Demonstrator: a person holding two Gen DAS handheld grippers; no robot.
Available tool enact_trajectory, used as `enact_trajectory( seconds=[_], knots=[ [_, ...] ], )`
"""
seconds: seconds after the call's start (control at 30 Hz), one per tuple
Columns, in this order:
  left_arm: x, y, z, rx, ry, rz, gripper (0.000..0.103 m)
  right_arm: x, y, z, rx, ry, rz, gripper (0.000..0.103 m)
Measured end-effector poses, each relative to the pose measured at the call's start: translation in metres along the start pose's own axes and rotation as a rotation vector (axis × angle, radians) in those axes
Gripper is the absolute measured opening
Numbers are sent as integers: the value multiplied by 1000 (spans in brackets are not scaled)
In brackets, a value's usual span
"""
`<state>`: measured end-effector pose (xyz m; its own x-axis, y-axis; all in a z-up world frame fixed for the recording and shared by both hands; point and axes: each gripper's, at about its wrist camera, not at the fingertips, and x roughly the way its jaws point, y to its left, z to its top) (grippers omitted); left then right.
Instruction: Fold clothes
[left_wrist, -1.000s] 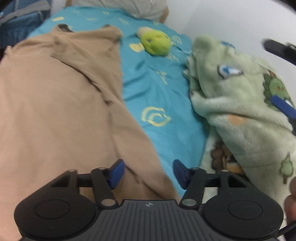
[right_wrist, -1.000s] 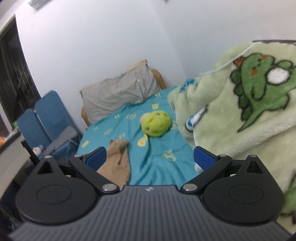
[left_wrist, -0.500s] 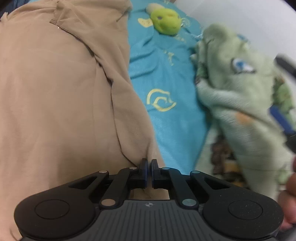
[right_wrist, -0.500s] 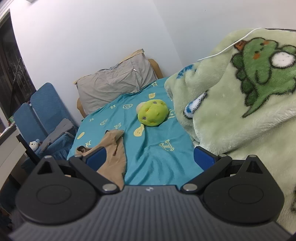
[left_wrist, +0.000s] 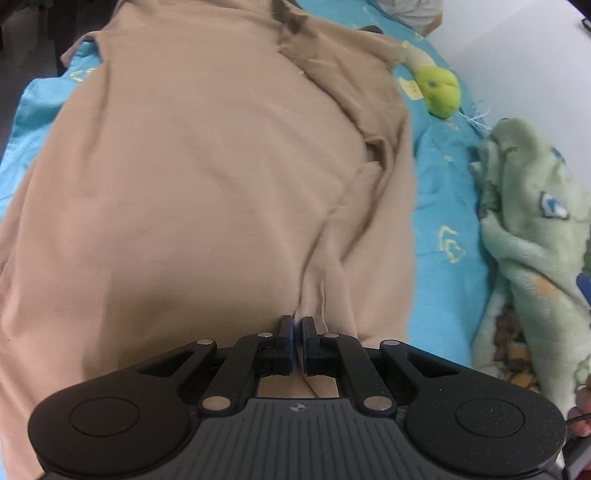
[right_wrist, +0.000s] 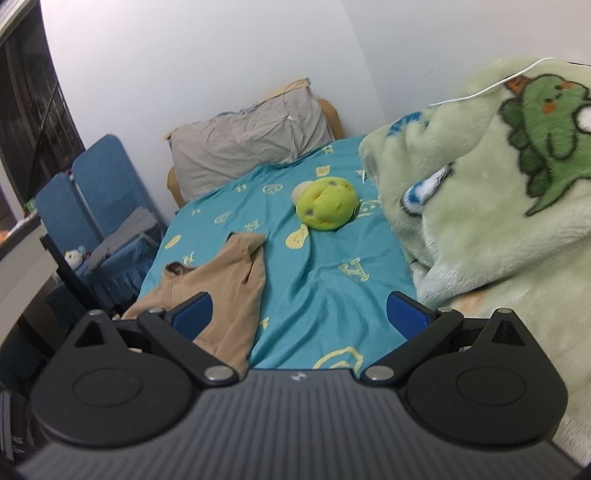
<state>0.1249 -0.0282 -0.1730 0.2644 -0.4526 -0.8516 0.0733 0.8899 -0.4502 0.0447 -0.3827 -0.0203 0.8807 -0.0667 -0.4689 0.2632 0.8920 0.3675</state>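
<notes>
Left claw (left_wrist: 297, 325) pitched steeply downward, black linkage arms drawn together, blue-padded fingers (left_wrist: 287, 328) pinched nearly closed on a fold of the tan garment (left_wrist: 207, 177). Blurred at the edges. Right claw (right_wrist: 299, 312) angled gently downward, jaws spread wide with nothing between them, blue pads (right_wrist: 194, 315) set far apart at either side of the view. Tip of one blue pad visible at the right edge of the left wrist view. Part of a hand (left_wrist: 583, 410) visible at the lower right edge of the left wrist view.
</notes>
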Motion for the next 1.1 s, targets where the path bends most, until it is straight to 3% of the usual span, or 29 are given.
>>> enact_trajectory(
  seconds=[0.07,0.23,0.33,0.47,0.57,0.83,0.93,0.97,1.03,1.1],
  knots=[
    [-3,-2,-3,17,-12,-3,15,1,3,-2,-8,11,2,103],
    [-27,-35,-21,182,-100,51,51,1,7,-3,-15,13,9,103],
    [-41,-55,-39,255,-146,31,59,-1,6,-1,-7,8,10,103],
    [-36,-79,-59,297,-137,-36,61,-4,-1,2,21,-7,13,103],
    [-27,-96,-75,378,-134,-16,64,-7,-5,4,39,-16,14,103],
    [-4,-110,-105,530,-127,47,64,-3,-2,2,31,-7,3,103],
    [5,-112,-109,570,-145,60,59,-2,3,0,12,-5,-3,103],
    [7,-113,-111,591,-155,77,56,-1,4,-1,7,-3,-4,103],
    [10,-114,-110,603,-172,107,30,0,8,-4,-4,4,-5,103],
    [10,-113,-109,596,-188,121,16,2,11,-6,-18,11,-7,103]
  ],
)
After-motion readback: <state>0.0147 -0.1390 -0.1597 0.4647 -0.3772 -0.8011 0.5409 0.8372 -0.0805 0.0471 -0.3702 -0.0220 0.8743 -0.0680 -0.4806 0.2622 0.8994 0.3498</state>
